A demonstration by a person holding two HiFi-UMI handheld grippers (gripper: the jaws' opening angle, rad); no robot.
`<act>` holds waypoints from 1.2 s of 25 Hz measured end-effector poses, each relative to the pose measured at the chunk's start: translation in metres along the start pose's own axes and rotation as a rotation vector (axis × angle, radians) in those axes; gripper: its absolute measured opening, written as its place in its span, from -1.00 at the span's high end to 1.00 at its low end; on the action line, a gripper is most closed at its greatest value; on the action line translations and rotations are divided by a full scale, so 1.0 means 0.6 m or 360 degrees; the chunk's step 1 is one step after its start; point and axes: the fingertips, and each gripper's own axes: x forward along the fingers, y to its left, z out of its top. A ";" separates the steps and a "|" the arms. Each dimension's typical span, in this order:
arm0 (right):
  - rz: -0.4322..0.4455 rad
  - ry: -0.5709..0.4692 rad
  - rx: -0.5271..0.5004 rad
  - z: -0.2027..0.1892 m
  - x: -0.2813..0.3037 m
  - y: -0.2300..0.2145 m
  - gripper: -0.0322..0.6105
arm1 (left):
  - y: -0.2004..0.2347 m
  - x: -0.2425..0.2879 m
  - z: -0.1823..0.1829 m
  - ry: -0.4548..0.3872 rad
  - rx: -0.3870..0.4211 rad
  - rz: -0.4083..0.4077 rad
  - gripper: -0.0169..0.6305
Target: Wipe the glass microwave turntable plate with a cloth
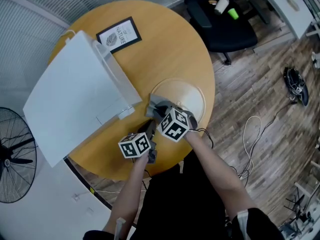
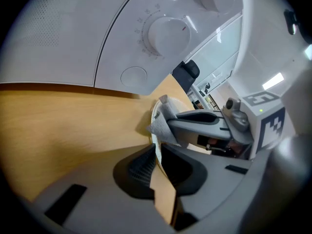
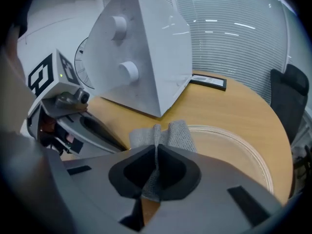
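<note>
One black fan (image 1: pixel 11 156) stands on the pale floor at the far left, just off the edge of the round wooden table (image 1: pixel 165 44). On the table's left part sits a white microwave (image 1: pixel 75 94), its two dials facing the grippers, and behind it near the far edge lies a small dark-framed card (image 1: pixel 119 35). Close to the near edge the person's two forearms reach in side by side. The left gripper (image 2: pixel 157 151) points steeply down just right of the microwave's corner, and its jaws are nearly together, pinching the near rim of the glass turntable plate (image 1: pixel 189 95), whose thin pale edge runs straight down between the pads. The plate itself lies flat on the wood to the right of the microwave, near the table's right edge. Touching its left side is a grey cloth (image 3: pixel 168 134), bunched and pressed onto the glass. The right gripper (image 3: pixel 156 167), just beside the left one, has its jaws closed tight on that cloth, a fold of which sticks out ahead of the tips. Further right, beyond the table, a black office chair (image 1: pixel 227 24) stands on the plank floor, and a white cable (image 1: pixel 252 134) trails loosely across the boards.
</note>
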 end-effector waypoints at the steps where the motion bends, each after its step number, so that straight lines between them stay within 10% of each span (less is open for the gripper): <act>1: 0.0020 0.0005 -0.0024 -0.005 -0.003 0.003 0.83 | 0.000 0.000 0.000 0.0001 -0.0001 -0.0001 0.85; 9: -0.0090 -0.0010 -0.0005 -0.035 -0.044 -0.080 0.83 | 0.001 -0.001 0.000 0.0001 0.0001 0.0002 0.85; 20: -0.0665 -0.0027 0.0274 -0.082 -0.119 -0.221 0.83 | 0.001 0.000 0.000 -0.0007 -0.0019 0.0001 0.85; 30: -0.0736 -0.0098 0.0635 -0.098 -0.112 -0.142 0.83 | 0.000 -0.001 0.001 -0.0009 -0.0016 0.0004 0.85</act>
